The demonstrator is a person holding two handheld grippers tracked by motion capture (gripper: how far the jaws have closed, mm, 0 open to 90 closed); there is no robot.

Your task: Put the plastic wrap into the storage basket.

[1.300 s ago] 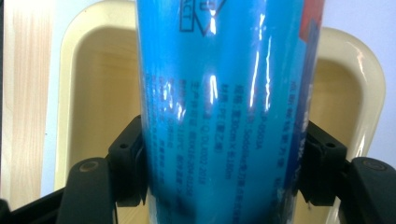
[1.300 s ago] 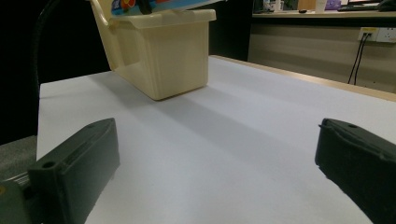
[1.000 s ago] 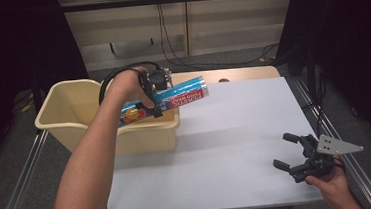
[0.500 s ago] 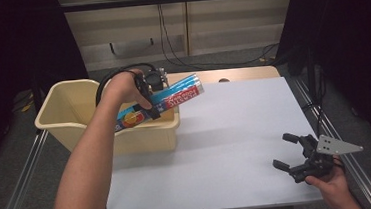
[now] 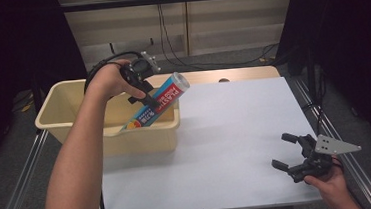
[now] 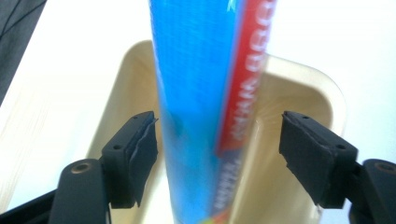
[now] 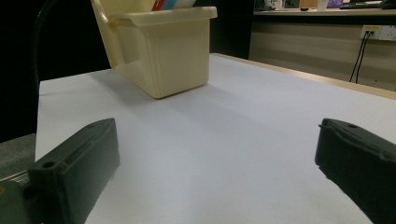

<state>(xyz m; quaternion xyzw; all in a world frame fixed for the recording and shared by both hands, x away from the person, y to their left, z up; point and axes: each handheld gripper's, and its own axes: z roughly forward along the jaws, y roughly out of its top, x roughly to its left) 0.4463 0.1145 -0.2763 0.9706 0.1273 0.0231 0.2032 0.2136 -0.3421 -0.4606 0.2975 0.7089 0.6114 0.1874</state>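
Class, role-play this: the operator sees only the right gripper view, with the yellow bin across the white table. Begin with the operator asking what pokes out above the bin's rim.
Operator: What pokes out above the rim?
Observer: A blue and red tube, leaning with its lower end inside the bin.
Operator: Do the left tongs grip it?
Observer: No. The left tongs have just been opening; the tube stands between the pads, with a gap on one side.
Operator: Where are my own tongs?
Observer: The right tongs are open and empty, near the table's near right corner.
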